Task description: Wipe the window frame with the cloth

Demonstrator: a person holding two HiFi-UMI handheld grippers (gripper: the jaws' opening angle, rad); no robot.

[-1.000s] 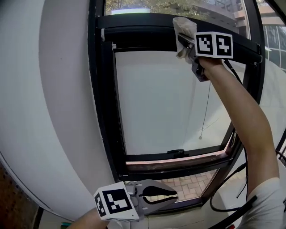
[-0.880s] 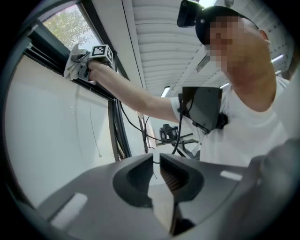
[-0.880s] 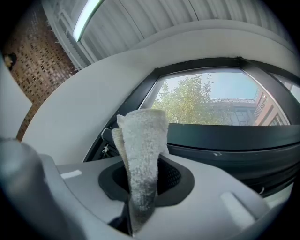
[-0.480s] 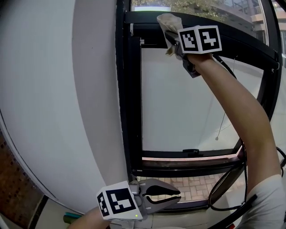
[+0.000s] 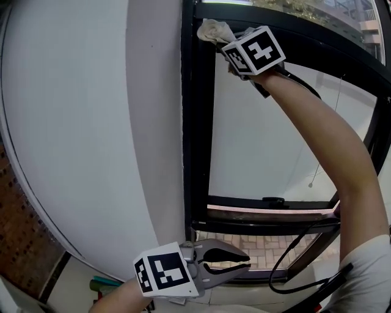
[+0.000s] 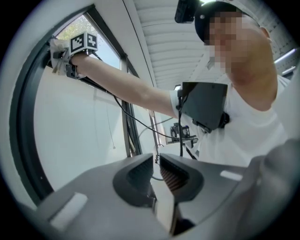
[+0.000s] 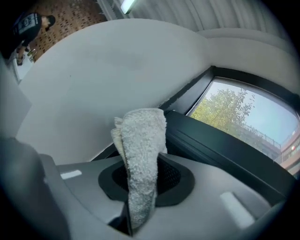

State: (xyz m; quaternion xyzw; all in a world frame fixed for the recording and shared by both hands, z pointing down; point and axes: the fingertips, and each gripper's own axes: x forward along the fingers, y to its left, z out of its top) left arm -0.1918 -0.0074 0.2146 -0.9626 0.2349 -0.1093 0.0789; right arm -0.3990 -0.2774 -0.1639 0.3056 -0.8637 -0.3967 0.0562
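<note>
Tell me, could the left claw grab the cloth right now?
Probably not from there. The left claw hangs low by the window frame's bottom, while the cloth is up at its top corner, clamped in the right claw. Nothing blocks the way.

**Grey grippers, chequered cubes, white shirt**

The left gripper (image 5: 247, 263) and right gripper (image 7: 143, 164) share one build: smooth pale-grey moulded bodies, curved jaws and dark ribbed pads set in black oval recesses. Each carries a white cube printed with black square markers, the left cube (image 5: 164, 274) and the right cube (image 5: 253, 50). A thin black cable (image 5: 300, 81) trails from the right gripper, and another black cable loop (image 5: 282, 260) hangs lower down. The person wears a white short-sleeved shirt (image 6: 243, 136), a dark box (image 6: 205, 105) at the chest with black leads, and dark headgear (image 6: 213, 7).
</note>
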